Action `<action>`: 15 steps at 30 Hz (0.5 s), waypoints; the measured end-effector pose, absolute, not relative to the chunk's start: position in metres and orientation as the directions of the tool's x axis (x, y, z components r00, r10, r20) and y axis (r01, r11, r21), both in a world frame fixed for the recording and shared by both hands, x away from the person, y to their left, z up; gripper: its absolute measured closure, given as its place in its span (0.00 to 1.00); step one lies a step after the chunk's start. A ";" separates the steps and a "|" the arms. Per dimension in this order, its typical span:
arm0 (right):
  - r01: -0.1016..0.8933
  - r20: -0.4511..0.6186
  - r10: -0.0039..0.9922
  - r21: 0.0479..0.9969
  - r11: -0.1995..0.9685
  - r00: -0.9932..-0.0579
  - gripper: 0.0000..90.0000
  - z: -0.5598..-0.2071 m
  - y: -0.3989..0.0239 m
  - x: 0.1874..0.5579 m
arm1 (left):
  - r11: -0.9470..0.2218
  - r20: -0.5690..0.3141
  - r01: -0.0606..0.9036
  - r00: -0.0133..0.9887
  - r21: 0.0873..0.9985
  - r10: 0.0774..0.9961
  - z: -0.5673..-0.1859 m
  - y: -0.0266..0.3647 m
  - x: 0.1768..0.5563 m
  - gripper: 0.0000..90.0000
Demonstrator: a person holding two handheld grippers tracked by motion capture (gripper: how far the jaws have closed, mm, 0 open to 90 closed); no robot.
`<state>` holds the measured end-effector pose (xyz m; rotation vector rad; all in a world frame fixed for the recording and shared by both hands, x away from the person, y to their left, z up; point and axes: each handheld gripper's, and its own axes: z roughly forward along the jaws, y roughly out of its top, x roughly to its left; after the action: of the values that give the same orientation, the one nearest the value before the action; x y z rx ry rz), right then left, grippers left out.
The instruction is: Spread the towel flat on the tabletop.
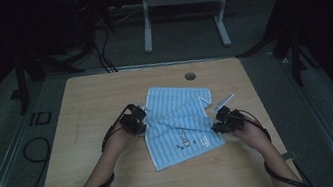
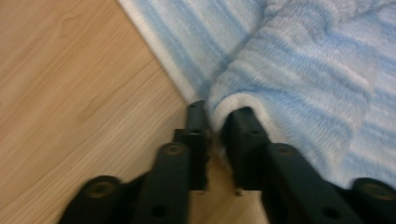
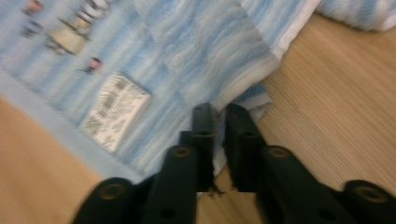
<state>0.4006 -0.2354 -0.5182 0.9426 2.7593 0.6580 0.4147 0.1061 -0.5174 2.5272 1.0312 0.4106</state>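
Black grippers (image 1: 134, 120), seemingly black cables

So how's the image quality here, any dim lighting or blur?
High view: dim, surroundings nearly black, the striped towel still readable. Left gripper view: brighter, towel edge soft. Right gripper view: motion-blurred, so the towel's label is illegible.

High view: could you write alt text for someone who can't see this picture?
A person's two hands, each holding a black gripper, work opposite edges of a blue-and-white striped towel lying partly folded on a wooden table. The left gripper is at the towel's left edge, the right gripper at its right edge. The room around is dark.
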 end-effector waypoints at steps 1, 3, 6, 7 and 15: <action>0.539 -0.003 0.611 0.464 0.702 -0.792 0.86 -0.513 -0.239 0.397 | -0.659 0.115 0.603 0.693 0.450 0.712 -0.513 0.109 0.411 0.79; 0.531 -0.032 0.615 0.472 0.704 -0.788 0.80 -0.504 -0.246 0.390 | -0.650 0.114 0.604 0.686 0.461 0.718 -0.502 0.113 0.399 0.65; 0.520 -0.038 0.613 0.491 0.699 -0.789 0.76 -0.494 -0.257 0.376 | -0.651 0.108 0.573 0.704 0.497 0.702 -0.486 0.114 0.372 0.58; 0.516 -0.040 0.611 0.494 0.700 -0.791 0.75 -0.493 -0.259 0.371 | -0.658 0.110 0.558 0.715 0.505 0.691 -0.482 0.113 0.361 0.54; 0.492 -0.028 0.564 0.455 0.743 -0.826 0.71 -0.510 -0.253 0.352 | -0.730 0.025 0.456 0.840 0.508 0.542 -0.498 0.076 0.306 0.54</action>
<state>0.3519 -0.2529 -0.5100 0.8478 2.7780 0.6558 0.3065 0.0763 -0.4982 2.5224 0.7332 0.2337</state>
